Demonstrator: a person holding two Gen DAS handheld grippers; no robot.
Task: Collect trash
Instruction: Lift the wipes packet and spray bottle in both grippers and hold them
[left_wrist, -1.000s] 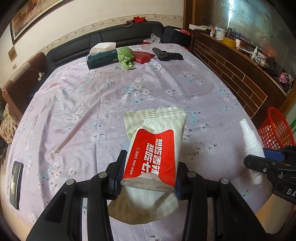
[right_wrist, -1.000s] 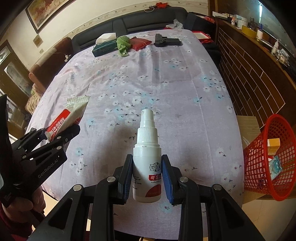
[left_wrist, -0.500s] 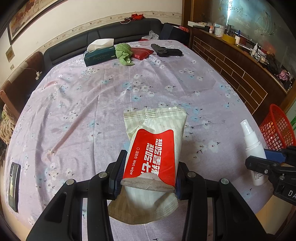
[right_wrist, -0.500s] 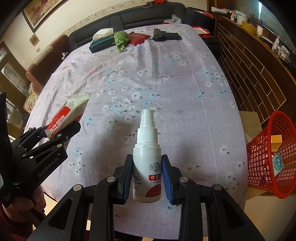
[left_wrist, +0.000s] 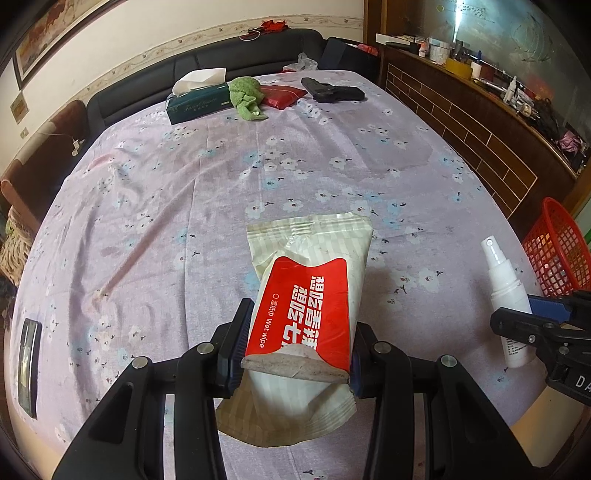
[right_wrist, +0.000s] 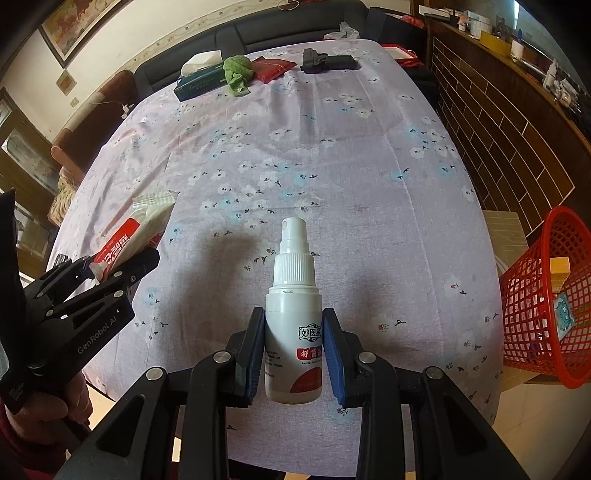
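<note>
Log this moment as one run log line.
left gripper: shut on wet wipe pack | right gripper: shut on spray bottle | red basket: right of table

The tablecloth (left_wrist: 155, 192) is pale lilac, sprinkled with small white and blue flowers. The wipes pack (left_wrist: 310, 295) is cream-striped with a red label and white lettering. The bottle (right_wrist: 293, 321) is white with a red patch low on its label. The basket (right_wrist: 543, 306) is red mesh. At the far edge lie a dark green tissue box (left_wrist: 197, 101), a green cloth (left_wrist: 245, 96), a red pouch (left_wrist: 282, 96) and a black object (left_wrist: 332, 94).
</note>
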